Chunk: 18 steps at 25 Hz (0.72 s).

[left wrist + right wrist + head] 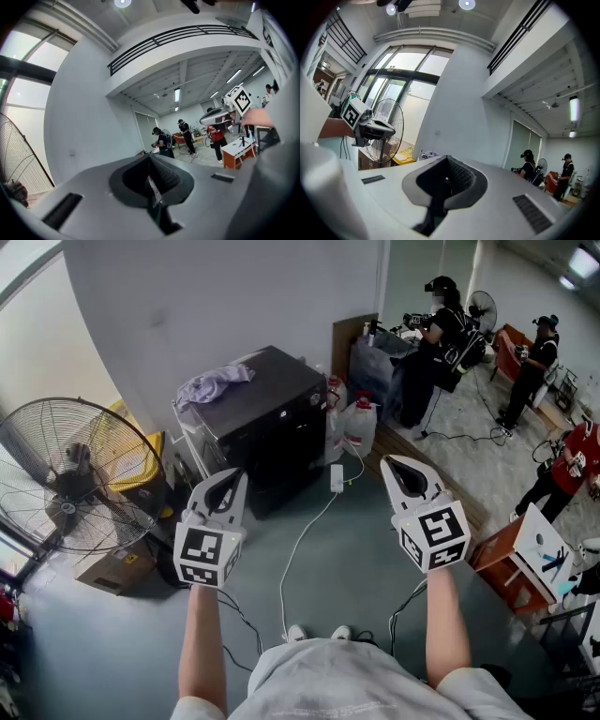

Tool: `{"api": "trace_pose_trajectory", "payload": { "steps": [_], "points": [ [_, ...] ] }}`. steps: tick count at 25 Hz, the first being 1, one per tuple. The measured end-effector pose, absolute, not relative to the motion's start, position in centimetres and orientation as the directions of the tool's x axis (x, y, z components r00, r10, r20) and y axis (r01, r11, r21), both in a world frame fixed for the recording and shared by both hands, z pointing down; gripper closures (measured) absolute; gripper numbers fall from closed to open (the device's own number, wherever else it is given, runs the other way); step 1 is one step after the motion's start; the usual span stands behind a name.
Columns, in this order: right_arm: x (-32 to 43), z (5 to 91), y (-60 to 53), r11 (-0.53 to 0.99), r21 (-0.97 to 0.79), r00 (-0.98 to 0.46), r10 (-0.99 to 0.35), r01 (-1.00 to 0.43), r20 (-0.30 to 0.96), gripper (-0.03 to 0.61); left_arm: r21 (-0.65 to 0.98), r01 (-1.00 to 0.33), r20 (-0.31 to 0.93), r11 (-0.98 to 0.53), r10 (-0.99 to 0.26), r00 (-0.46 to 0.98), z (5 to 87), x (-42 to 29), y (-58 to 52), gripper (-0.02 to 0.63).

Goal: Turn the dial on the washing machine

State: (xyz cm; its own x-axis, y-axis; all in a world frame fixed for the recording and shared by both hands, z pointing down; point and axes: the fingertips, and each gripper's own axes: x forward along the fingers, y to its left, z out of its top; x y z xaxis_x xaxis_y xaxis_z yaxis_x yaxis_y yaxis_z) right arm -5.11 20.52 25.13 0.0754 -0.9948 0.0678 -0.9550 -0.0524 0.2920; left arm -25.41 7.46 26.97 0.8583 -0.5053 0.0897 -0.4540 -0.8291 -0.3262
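A cloth (216, 382) is laid on the washing machine (272, 413), at its top's far left corner (by the wall). A fan (70, 474) is placed left of it, jugs (356, 423) right.

White wall (169, 296), grey-blue floor (375, 568), big black pedestal fan (70, 474) at left, tall windows (401, 70) behind it, orange table (506, 563) at right, ceiling strip lights (177, 95) on.
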Motion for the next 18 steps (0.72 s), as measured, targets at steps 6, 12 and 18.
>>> {"api": "trace_pose_trajectory", "payload": {
  "steps": [6,12,18],
  "points": [
    [-3.8,25.1,20.5,-0.066,0.263,0.077,-0.997,-0.962,0.032,0.565,-0.328,-0.457,0.083,-0.827,-0.508,0.858,27.1,-24.5,7.5,0.598],
    [-2.0,25.3,20.3,-0.047,0.255,0.058,-0.998,-0.966,0.036,0.565,-0.328,-0.463,0.092,-0.824,-0.515,0.852,27.3,-22.8,7.5,0.598],
    [-0.2,25.9,20.2,0.014,0.28,-0.002,-0.999,-0.96,0.043,0.565,-0.329,-0.489,0.089,-0.808,-0.542,0.835,27.6,-20.3,7.3,0.598]
  ]
}}
